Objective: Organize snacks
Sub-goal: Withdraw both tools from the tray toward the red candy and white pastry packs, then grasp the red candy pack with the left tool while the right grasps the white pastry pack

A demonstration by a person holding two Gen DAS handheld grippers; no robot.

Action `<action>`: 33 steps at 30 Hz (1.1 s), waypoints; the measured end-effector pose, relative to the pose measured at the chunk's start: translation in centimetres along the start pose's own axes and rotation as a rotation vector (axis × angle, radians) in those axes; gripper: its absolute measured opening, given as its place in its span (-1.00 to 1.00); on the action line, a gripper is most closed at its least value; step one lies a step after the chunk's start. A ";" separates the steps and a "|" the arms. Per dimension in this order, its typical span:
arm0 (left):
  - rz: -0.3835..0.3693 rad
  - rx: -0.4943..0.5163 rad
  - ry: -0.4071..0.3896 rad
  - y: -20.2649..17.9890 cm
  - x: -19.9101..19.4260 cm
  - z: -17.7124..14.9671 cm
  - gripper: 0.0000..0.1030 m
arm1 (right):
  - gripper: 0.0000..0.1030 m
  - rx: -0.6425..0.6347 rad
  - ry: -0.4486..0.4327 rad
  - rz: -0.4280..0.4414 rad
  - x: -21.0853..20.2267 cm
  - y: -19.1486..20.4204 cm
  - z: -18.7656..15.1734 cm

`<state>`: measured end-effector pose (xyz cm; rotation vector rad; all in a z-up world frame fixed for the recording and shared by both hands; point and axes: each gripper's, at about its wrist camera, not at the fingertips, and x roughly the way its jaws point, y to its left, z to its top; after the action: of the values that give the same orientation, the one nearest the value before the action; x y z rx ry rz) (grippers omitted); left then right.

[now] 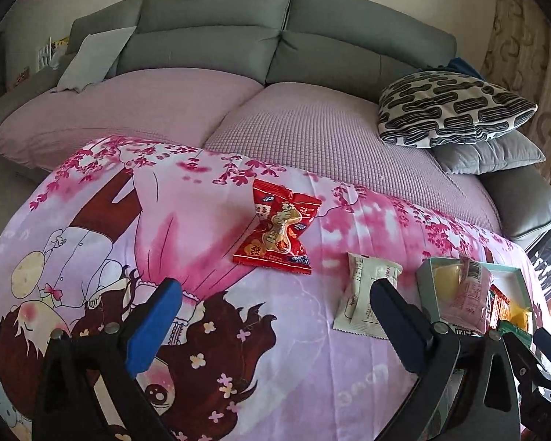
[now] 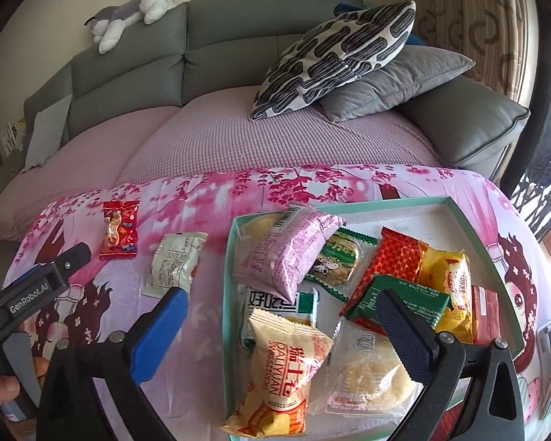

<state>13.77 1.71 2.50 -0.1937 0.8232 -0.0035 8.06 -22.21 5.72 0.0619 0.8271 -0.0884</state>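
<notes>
Shallow teal-rimmed cardboard tray (image 2: 459,208), seen from the right wrist, held most of the snacks: a pink foil packet (image 2: 290,253) lay propped on the tray's 10 o'clock corner, tilted over a green-edged biscuit packet (image 2: 336,259), apparently dropped in rather than laid flat. A cream Swiss-roll wrapper (image 2: 286,364) overhung the near rim at 7 o'clock; red, yellow and dark green packets crowded the 3 o'clock side.

Two snacks remained outside the tray, at its 9 o'clock, on the pink cartoon-print cloth (image 1: 305,367): a white sealed packet (image 1: 367,294) just beside the tray wall, and a red twisted-end peanut packet (image 1: 279,231) farther off. They lay flat and apart from each other, so each could probably be taken singly.

The left gripper (image 1: 275,316) stood with jaws spread wide and nothing between them, the red packet ahead of it at 12 o'clock and the white packet by its right-hand finger; this suited a fresh pickup. The right gripper (image 2: 283,330) was likewise wide open and empty, hovering over the tray's near edge. Grey sofa (image 2: 209,29) with pillows lay beyond.
</notes>
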 end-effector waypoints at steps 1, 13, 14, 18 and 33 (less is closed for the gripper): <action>-0.002 -0.002 0.004 0.3 0.1 0.2 0.98 | 1.00 -0.006 -0.003 0.004 0.0 0.4 0.2; -0.011 0.004 0.084 2.7 3.8 4.8 0.98 | 0.95 -0.068 0.001 0.133 3.4 8.0 2.0; -0.020 0.017 0.100 2.6 4.5 5.1 0.98 | 0.86 -0.082 0.013 0.140 4.1 8.8 1.9; -0.065 0.058 0.160 1.8 7.1 5.8 0.96 | 0.62 -0.104 0.080 0.145 7.3 10.6 1.6; -0.149 0.055 0.254 1.3 11.4 5.5 -0.20 | 0.05 -0.034 0.193 0.137 12.1 10.2 1.4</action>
<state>25.48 3.05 -2.41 -0.2054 1.0585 -0.1939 18.31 -12.81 -2.05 0.0955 1.0144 0.0615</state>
